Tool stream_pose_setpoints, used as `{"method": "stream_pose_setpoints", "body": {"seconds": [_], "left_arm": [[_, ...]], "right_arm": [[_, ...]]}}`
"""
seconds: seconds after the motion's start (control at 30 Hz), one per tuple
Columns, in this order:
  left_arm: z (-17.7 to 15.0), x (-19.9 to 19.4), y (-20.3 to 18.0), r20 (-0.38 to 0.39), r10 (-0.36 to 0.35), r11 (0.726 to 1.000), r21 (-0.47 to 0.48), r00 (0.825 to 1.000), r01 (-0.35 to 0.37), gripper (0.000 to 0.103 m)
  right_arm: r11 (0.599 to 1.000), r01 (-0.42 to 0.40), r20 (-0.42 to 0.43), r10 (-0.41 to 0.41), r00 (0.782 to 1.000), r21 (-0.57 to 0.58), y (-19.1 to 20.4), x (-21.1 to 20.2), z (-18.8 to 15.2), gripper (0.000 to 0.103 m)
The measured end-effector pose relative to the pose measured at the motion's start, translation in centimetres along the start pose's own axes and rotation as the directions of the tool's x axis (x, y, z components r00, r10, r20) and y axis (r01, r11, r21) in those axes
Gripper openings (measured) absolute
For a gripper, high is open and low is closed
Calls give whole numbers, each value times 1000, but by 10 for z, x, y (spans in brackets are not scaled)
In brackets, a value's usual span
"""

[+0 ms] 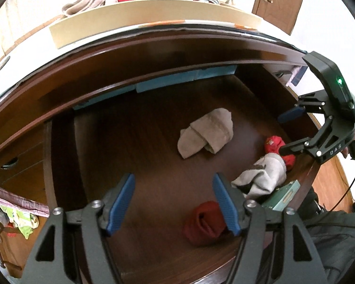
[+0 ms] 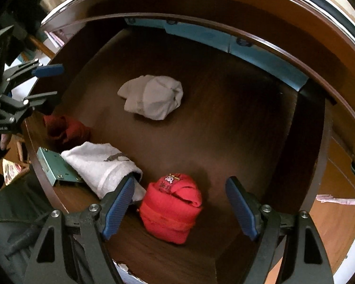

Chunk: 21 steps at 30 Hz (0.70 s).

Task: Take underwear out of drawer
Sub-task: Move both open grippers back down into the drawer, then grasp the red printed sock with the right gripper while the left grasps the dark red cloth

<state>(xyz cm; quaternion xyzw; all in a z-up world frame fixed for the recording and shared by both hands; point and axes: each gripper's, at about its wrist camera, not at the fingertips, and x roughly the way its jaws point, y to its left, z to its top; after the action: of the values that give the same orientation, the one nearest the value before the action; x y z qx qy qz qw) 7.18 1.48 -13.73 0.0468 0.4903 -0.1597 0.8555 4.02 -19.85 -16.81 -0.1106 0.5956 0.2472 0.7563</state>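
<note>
My right claw (image 2: pixel 178 209) hangs wide open and empty over the drawer (image 2: pixel 224 123), its jaws either side of the bright red roll (image 2: pixel 171 209) near the front. To do this well I should settle lower, centre the roll between the pads, and keep my left pad (image 2: pixel 119 207) clear of the white bundle (image 2: pixel 101 165) touching it. My left claw (image 1: pixel 174 204) is open and empty too, above the dark red roll (image 1: pixel 204 223). A grey roll (image 1: pixel 206 132) lies farther back.
</note>
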Motion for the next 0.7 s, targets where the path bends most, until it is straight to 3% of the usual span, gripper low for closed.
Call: {"method": "stream_pose_setpoints", "body": {"seconds": [0.13,0.3,0.57,0.7], "left_arm": [[0,0,2,-2,-4,1000,-6,1000,4,69],[0,2,1,-7,-12,1000,-7,1000,12,70],[1,9,4,-40,-26,1000,-10,999,26,70],[1,10,3,-47,-32,999,-8,998,31,70]], "right_arm": [[998,44,-33,-46,998,-52,8,7,-1,81],[998,32,-58,-35,998,-60,10,9,2,79],[995,-83,-162,73,984,-55,9,24,14,61],[994,-89,-209,74,975,-66,12,34,28,58]]}}
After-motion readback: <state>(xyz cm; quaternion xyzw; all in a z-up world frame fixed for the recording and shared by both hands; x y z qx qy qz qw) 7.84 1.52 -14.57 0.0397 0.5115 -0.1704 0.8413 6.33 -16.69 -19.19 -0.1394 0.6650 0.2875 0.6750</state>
